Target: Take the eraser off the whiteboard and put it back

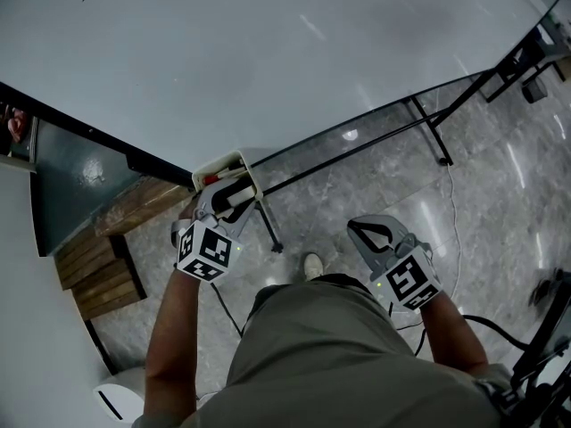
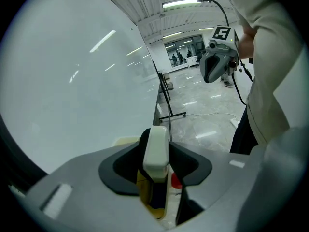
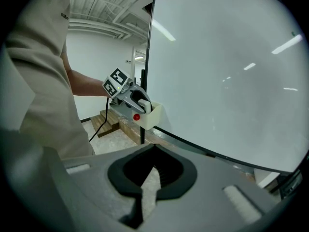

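Observation:
The cream eraser (image 2: 156,151) stands upright between the jaws of my left gripper (image 2: 157,166), whose dark pads lie against both its sides. It sits in the cream tray (image 1: 214,162) on the lower edge of the whiteboard (image 1: 268,52), next to a red marker cap (image 2: 176,181). The right gripper view shows the same left gripper (image 3: 137,100) reaching into the tray (image 3: 154,114). My right gripper (image 1: 364,230) hangs lower and to the right, away from the board, with its jaws shut and empty (image 3: 149,187).
The whiteboard's black stand legs (image 1: 428,132) run along the polished grey floor. Wooden steps (image 1: 107,266) lie at the lower left beside a dark wall panel. A thin cable (image 1: 451,230) trails across the floor. The person's torso fills the bottom of the head view.

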Action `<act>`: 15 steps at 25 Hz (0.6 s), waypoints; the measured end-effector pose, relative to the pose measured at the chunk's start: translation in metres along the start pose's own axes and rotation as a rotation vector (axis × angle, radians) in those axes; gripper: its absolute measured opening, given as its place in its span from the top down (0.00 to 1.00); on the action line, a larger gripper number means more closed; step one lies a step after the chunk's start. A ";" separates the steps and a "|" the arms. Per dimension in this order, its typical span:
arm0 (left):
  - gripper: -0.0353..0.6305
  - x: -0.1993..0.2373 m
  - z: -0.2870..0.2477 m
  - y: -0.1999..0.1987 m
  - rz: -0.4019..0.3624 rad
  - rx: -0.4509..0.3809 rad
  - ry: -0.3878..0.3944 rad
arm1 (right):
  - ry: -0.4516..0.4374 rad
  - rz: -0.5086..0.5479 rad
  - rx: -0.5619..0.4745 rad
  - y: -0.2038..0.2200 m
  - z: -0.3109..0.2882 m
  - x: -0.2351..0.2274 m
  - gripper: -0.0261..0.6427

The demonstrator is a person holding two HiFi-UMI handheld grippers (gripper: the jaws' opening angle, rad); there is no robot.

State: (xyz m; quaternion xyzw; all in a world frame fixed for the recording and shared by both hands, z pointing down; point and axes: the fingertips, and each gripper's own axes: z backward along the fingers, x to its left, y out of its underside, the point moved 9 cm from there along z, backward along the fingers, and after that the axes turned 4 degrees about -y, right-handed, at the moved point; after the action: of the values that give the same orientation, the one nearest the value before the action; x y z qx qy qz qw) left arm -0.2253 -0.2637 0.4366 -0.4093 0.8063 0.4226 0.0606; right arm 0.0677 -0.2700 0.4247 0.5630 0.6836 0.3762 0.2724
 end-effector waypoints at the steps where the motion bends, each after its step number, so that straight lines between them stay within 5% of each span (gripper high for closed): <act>1: 0.67 0.000 0.000 0.000 0.001 0.001 -0.003 | 0.000 0.000 0.001 0.000 0.000 0.000 0.96; 15: 0.63 0.000 0.030 -0.007 0.036 -0.043 -0.079 | -0.019 0.011 -0.002 0.000 0.008 0.014 0.96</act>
State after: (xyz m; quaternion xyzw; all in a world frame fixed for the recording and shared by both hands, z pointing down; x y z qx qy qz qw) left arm -0.2282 -0.2441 0.4133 -0.3791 0.8012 0.4568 0.0759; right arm 0.0709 -0.2550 0.4214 0.5701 0.6774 0.3730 0.2774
